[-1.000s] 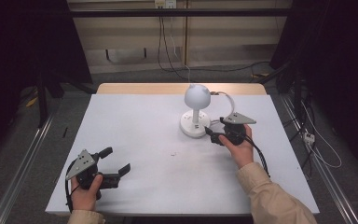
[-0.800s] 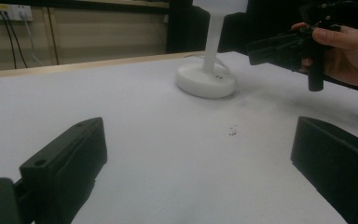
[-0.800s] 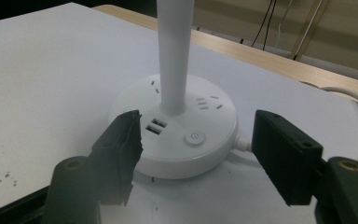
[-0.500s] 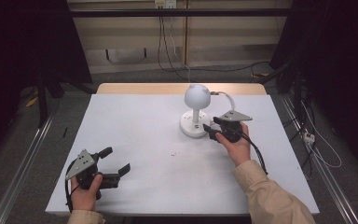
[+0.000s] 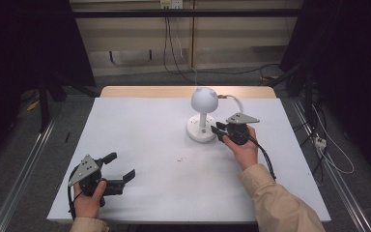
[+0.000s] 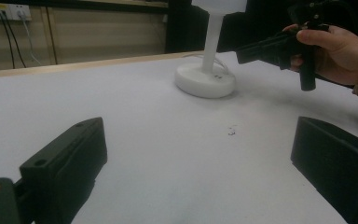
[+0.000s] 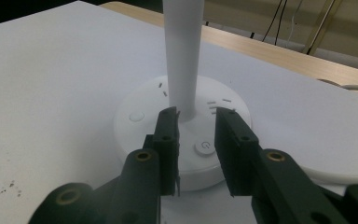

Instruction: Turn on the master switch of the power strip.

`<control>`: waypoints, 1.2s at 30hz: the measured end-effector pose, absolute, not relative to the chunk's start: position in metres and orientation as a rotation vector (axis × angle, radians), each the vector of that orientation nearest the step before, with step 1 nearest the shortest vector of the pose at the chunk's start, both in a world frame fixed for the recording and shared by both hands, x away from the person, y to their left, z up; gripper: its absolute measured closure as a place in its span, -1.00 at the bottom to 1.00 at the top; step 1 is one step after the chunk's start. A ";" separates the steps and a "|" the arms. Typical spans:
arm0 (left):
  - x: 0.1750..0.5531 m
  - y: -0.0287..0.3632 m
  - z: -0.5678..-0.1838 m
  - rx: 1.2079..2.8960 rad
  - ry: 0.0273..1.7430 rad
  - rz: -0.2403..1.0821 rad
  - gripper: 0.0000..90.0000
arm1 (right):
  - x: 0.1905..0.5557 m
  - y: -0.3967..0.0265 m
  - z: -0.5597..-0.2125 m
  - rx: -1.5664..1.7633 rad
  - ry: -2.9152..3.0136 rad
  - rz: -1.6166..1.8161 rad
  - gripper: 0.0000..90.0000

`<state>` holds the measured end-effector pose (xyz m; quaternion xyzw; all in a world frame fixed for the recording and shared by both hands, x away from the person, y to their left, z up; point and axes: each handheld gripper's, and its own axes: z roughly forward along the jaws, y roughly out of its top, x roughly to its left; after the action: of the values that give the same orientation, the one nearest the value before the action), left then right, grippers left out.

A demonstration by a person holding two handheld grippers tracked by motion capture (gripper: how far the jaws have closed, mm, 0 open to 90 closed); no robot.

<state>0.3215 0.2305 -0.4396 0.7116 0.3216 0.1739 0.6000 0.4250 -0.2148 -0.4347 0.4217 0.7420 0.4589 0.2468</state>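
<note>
A white desk lamp stands at the table's back middle, with a round base (image 5: 195,131), a thin stem (image 7: 183,56) and a globe head (image 5: 204,100). My right gripper (image 5: 217,129) reaches in from the right at the base. Its jaws are drawn nearly shut with a narrow gap and hold nothing. In the right gripper view its tips (image 7: 196,135) hover just over the base, on either side of the power button (image 7: 204,146) in front of the stem. My left gripper (image 5: 121,166) rests wide open near the front left edge, far from the lamp base (image 6: 205,80).
The lamp's white cable (image 5: 232,99) curls behind the base toward the back edge. A small dark speck (image 5: 178,159) marks the white tabletop (image 5: 140,125). Cables and a power strip (image 5: 320,141) lie on the floor to the right.
My right gripper has edged slightly left, closer over the lamp base. The left gripper has stayed in place.
</note>
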 end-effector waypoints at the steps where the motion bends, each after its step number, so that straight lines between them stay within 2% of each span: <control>1: 0.322 0.230 -0.440 1.647 0.744 0.403 -0.93 | 0.425 -0.215 -0.435 1.155 2.019 1.253 0.60; 31: 0.322 0.230 -0.440 1.650 0.746 0.406 -0.93 | 0.434 -0.216 -0.439 1.187 2.037 1.292 0.99; 36: 0.321 0.230 -0.439 1.648 0.742 0.408 -0.93 | 0.437 -0.214 -0.439 1.184 2.043 1.280 1.00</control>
<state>0.3212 0.2300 -0.4392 0.7110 0.3202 0.1760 0.6008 0.4365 -0.2138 -0.4389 0.4295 0.7410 0.4643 0.2256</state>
